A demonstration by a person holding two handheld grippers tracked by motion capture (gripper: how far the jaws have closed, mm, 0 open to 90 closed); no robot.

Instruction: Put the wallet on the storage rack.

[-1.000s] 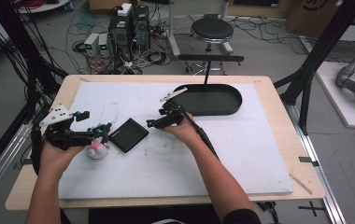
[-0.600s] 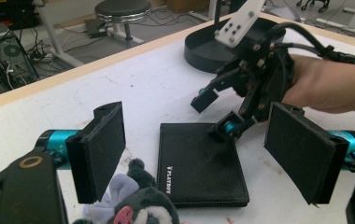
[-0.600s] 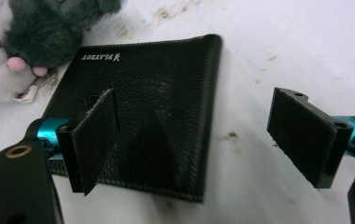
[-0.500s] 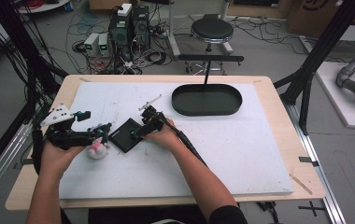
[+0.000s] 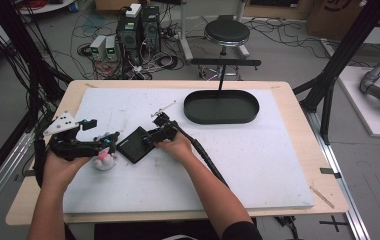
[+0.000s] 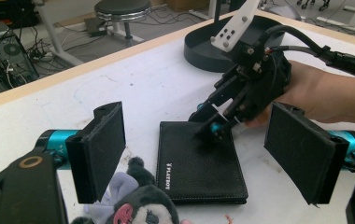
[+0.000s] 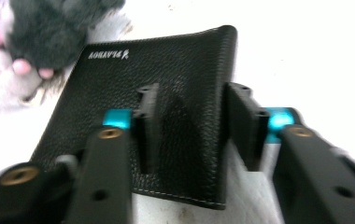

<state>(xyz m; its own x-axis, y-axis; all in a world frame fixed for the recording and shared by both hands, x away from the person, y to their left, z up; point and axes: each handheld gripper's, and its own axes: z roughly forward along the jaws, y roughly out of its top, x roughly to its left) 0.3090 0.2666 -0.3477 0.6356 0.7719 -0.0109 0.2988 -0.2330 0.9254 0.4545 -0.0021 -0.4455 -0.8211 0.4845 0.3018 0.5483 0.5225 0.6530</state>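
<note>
Black wallet (image 5: 137,144) lies flat and closed on the white mat (image 5: 258,160), toward the table's left edge, roughly midway between front and back. Gold lettering (image 6: 167,169) sits near one of its corners.

Right gripper (image 5: 151,138) is down over the wallet's right-hand edge. In the right gripper view its jaws stand partly open, one pad (image 7: 147,126) over the leather, the other (image 7: 245,122) at or just past the wallet's edge. The frame is blurred, so I can't say whether the pads touch it. Nothing is clamped between them. The right hand (image 5: 176,147) rests on the mat just behind.

Left gripper (image 5: 109,143) sits near the left edge, jaws spread wide, nothing held. A small plush toy (image 5: 104,160), grey, white and pink, lies on the mat just below its jaws and just left of the wallet, close to touching it.

Black oval tray (image 5: 221,106) sits toward the back of the table, well apart from the wallet. A stool (image 5: 223,33) and computer boxes (image 5: 139,27) stand on the floor beyond the back edge.
</note>
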